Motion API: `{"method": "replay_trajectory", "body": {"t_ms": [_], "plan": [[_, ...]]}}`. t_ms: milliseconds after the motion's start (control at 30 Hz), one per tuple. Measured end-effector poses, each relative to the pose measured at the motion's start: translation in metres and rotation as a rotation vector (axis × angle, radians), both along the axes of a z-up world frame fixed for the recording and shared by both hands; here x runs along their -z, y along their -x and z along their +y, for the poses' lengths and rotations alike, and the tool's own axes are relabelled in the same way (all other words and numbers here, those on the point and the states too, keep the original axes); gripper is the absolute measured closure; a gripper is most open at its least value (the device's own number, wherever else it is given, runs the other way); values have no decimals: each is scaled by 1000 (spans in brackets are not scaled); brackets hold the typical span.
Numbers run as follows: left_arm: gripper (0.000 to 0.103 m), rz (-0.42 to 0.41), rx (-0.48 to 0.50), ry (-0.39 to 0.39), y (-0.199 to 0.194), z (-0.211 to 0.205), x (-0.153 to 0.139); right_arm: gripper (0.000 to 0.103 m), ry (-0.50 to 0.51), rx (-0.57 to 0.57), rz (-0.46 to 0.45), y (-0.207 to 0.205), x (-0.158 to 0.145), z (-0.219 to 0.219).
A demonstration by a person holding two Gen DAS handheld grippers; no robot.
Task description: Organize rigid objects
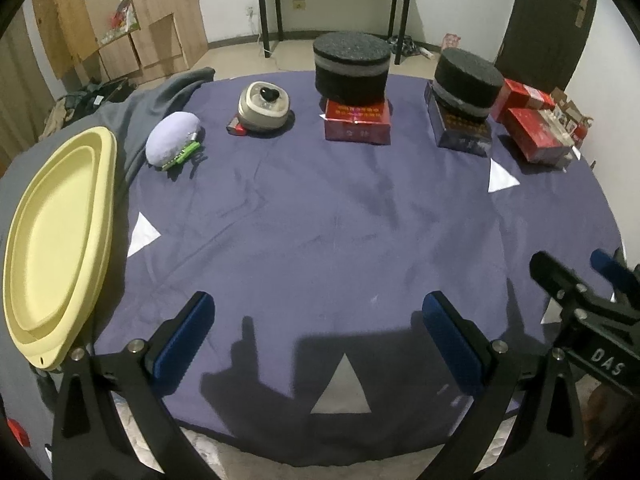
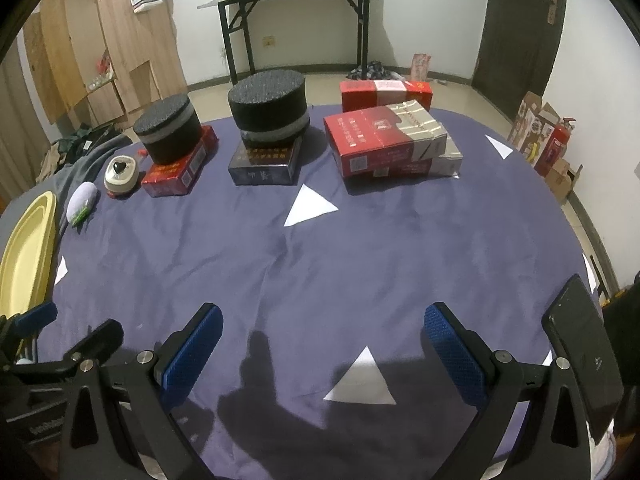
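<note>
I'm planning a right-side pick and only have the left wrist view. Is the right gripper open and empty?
Observer: Yes. The right gripper is open over the purple cloth, with nothing in it.
Operator: The red boxes are squashed at the edge of my view. How are they stacked?
Observer: A red-and-silver box lies askew on a lower box. A third red box lies behind them.
Operator: Is there anything right of that gripper that I miss?
Observer: A black phone, just right of the right fingers. I cannot tell what it rests on.
</note>
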State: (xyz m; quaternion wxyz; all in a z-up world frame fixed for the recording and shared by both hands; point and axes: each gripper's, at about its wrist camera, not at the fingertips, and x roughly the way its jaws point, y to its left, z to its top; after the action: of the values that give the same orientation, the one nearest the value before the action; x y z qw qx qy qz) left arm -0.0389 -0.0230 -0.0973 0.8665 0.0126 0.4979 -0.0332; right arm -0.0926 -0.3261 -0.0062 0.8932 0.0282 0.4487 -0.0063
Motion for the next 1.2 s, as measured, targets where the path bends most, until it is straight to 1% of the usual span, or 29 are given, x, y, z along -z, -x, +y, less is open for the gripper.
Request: {"method": "replay_trajectory", "body": {"t_ms": [133,200,267,333,400,433,533,567,600,700,800,867,933,1033,1100,1200], "plan": [[0,3,-5,39,-5,6,-8,1,-10,2,25,-5,0,-2],[0,19,13,47,-16,8,-16,1,-47,12,45,-13,-4,-10],[0,8,40,71,-32,11,-28,1,-75,29,22,-24,-14,-24],[0,-32,67,87,-53,16,-44,0,-55,37,-37,-39,-26,-41],[0,-61,98,54,-81,16,-59,0,-33,30,-57,-56,-32,-53],[0,-63,125,29,-99,13,-65,0,-30,15,-45,-67,-32,-58],[0,6,203,-17,-133,0,-60,0,6,-40,41,-99,-23,-62],[0,19,224,-38,-142,-6,-56,0,8,-41,50,-103,-20,-64],[0,19,241,-57,-148,-11,-54,0,4,-40,53,-106,-19,-66],[0,-15,295,-102,-158,-27,-51,0,5,-45,64,-114,-13,-68],[0,-8,301,-90,-166,-33,-48,0,6,-55,56,-118,-10,-70],[0,10,298,-87,-173,-32,-46,0,-26,-77,30,-118,-13,-70],[0,16,302,-85,-176,-34,-43,0,-25,-94,37,-121,-10,-71],[0,10,305,-73,-181,-35,-42,0,-33,-89,57,-120,-8,-70],[0,9,299,-63,-185,-35,-41,1,-20,-90,57,-121,-8,-69],[0,11,294,-63,-192,-39,-38,1,29,-79,69,-129,-5,-63]]}}
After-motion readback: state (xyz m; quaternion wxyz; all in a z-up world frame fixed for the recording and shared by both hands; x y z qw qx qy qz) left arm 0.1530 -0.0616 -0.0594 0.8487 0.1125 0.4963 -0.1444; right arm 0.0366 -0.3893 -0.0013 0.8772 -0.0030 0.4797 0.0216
